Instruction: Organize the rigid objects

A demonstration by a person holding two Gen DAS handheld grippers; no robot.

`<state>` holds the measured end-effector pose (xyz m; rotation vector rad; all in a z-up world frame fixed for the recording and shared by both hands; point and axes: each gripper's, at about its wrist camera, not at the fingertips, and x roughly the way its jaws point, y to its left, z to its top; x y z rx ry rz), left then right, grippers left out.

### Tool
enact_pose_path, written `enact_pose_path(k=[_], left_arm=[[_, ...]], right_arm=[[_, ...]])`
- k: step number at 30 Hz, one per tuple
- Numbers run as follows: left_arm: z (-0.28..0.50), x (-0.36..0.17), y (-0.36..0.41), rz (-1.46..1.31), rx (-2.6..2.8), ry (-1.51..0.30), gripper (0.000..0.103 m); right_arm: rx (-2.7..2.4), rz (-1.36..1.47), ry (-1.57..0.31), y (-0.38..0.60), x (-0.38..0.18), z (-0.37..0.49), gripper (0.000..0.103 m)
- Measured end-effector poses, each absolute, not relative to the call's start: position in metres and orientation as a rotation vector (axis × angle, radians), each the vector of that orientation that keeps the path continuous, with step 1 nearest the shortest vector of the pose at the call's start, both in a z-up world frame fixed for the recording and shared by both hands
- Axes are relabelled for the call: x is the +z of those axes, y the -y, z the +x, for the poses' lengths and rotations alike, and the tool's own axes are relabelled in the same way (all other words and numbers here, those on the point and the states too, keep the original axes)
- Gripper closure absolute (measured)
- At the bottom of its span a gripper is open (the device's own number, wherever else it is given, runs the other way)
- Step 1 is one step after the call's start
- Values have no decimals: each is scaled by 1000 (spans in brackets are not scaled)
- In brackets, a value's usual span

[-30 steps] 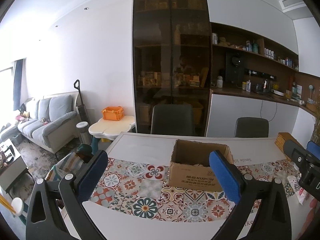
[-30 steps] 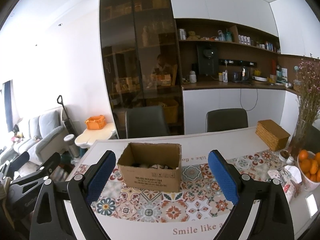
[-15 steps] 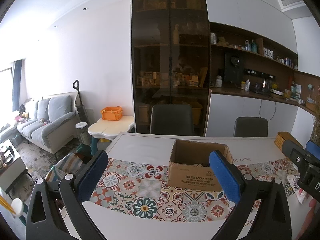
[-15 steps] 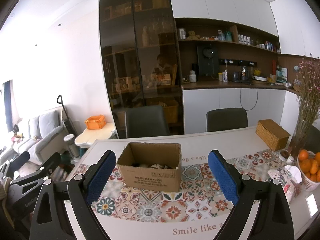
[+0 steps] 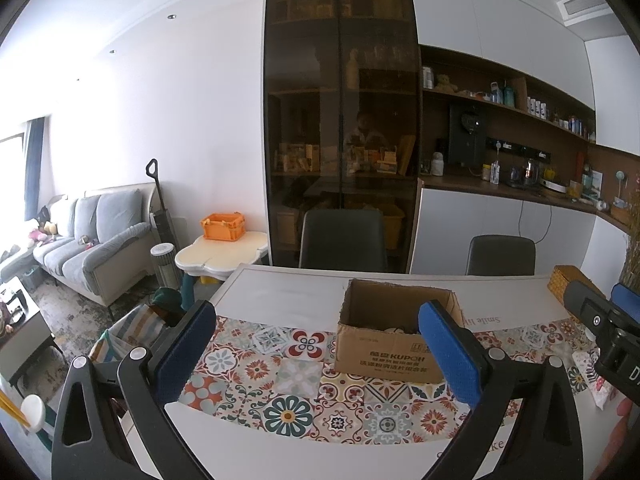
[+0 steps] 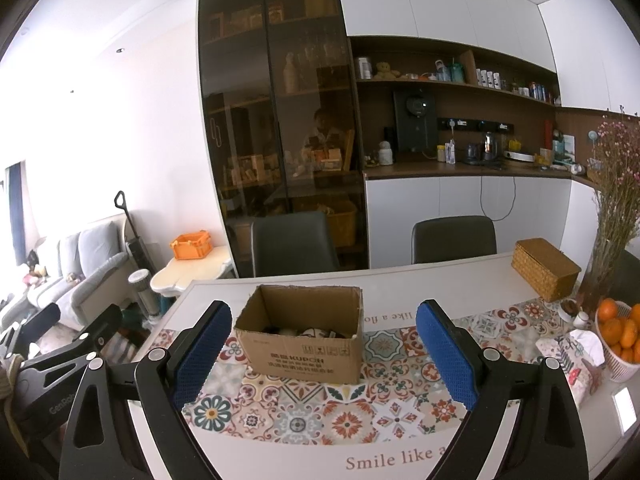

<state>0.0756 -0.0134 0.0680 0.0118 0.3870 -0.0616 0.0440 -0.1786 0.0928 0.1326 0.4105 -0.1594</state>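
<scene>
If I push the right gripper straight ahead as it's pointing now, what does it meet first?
Most likely the cardboard box: it sits on the patterned mat directly between and beyond the open right gripper. Nothing shows in between, though depth is hard to judge.

The cardboard box [image 6: 304, 336] walls hide most of its contents [image 6: 308, 332].

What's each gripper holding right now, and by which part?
Nothing. The left gripper and the right gripper are both open with only air between the pads, hovering short of the box on the table.
</scene>
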Motion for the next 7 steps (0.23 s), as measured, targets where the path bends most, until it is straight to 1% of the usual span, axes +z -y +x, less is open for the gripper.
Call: enact_pose_path(k=[7], left_arm=[[76, 68, 13, 13, -61, -388, 0]], right_arm=[[-160, 133, -413, 178, 93, 44, 9]])
